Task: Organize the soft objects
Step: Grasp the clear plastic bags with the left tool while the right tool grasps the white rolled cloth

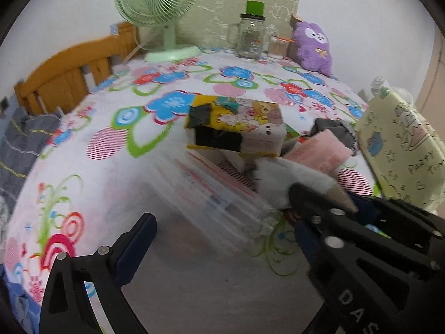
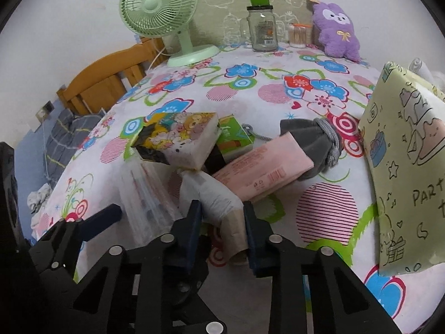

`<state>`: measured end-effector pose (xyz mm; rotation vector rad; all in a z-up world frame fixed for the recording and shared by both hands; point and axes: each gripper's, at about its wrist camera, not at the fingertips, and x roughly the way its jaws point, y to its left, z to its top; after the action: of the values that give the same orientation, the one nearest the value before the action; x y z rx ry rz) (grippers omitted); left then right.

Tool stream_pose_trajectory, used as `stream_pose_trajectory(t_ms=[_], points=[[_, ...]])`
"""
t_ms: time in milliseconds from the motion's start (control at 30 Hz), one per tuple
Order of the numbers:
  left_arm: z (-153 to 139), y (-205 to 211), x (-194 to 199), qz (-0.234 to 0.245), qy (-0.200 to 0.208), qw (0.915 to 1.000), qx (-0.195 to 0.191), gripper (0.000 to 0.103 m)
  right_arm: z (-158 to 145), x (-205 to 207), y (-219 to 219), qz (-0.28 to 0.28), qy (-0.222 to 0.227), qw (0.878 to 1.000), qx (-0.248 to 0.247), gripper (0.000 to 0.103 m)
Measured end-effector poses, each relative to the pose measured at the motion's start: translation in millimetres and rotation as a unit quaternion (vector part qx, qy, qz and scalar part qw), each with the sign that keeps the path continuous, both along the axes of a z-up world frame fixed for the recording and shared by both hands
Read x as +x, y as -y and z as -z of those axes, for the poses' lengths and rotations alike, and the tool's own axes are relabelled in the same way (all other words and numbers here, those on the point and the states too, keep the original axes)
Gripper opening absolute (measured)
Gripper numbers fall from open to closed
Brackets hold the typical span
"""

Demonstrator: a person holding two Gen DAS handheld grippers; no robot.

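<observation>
At lower centre of the right wrist view, the right tongs (image 2: 222,222) pinch the white tissue pack (image 2: 214,197) on the worktop (image 2: 328,208); lift straight, avoiding the pile. Left tongs (image 1: 222,222) spread.

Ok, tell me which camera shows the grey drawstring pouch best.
The right wrist view: the grey drawstring pouch lies in plain sight with its cord, beside the pink pack. In the left wrist view only its top peeks out behind that pack.
</observation>
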<state>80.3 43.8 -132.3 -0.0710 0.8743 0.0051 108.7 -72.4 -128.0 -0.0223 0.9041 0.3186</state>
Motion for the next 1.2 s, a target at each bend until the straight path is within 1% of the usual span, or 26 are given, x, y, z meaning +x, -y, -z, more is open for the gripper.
stream_pose_trajectory(t_ms=[100,200,367,467,533,800,933,1000,1067,1100,1133,1200], points=[[-3.7,3.7,-3.3,-0.001,0.004,1.0,0.004,0.101,-3.8,-5.5,2.1,0.001,0.01,1.0,-0.003,0.024],[-10.3,7.7,-6.1,-0.003,0.017,0.9998,0.014,0.101,-9.6,-9.7,6.8,0.008,0.02,1.0,-0.002,0.023],[-19.3,9.4,-5.4,-0.008,0.028,0.9995,0.015,0.101,-20.2,-13.7,12.7,0.021,0.041,0.999,-0.001,0.023],[-20.4,9.1,-0.3,-0.018,0.029,0.9992,0.019,0.1,-24.0,-12.2,14.4,0.035,0.051,0.998,-0.006,0.023],[-18.7,7.5,4.8,-0.024,0.025,0.9992,0.018,0.098,-25.1,-9.9,14.9,0.04,0.055,0.998,-0.009,0.023],[-14.0,-2.9,20.8,-0.039,0.018,0.9991,0.008,0.095,-25.2,2.1,9.2,0.049,0.064,0.997,-0.016,0.023],[-7.6,-4.6,26.1,-0.042,0.006,0.9991,0.003,0.089,-21.4,11.0,8.4,0.058,0.059,0.996,-0.018,0.023],[-4.2,-5.6,28.1,-0.042,-0.001,0.9991,0.003,0.084,-18.0,14.3,7.9,0.06,0.053,0.997,-0.02,0.023],[-1.0,-7.2,29.2,-0.043,-0.01,0.999,-0.001,0.076,-14.8,15.5,6.9,0.06,0.049,0.997,-0.022,0.023],[-0.8,-7.4,28.7,-0.046,-0.011,0.9989,0.001,0.074,-13.8,16.0,6.6,0.059,0.048,0.997,-0.023,0.023],[-1.0,-6.4,28.4,-0.046,-0.011,0.9989,0.003,0.07,-13.2,15.9,6.6,0.059,0.047,0.997,-0.022,0.023],[-0.8,-5.4,27.0,-0.044,-0.011,0.9989,0.005,0.068,-12.4,15.9,5.8,0.058,0.046,0.997,-0.021,0.023]])
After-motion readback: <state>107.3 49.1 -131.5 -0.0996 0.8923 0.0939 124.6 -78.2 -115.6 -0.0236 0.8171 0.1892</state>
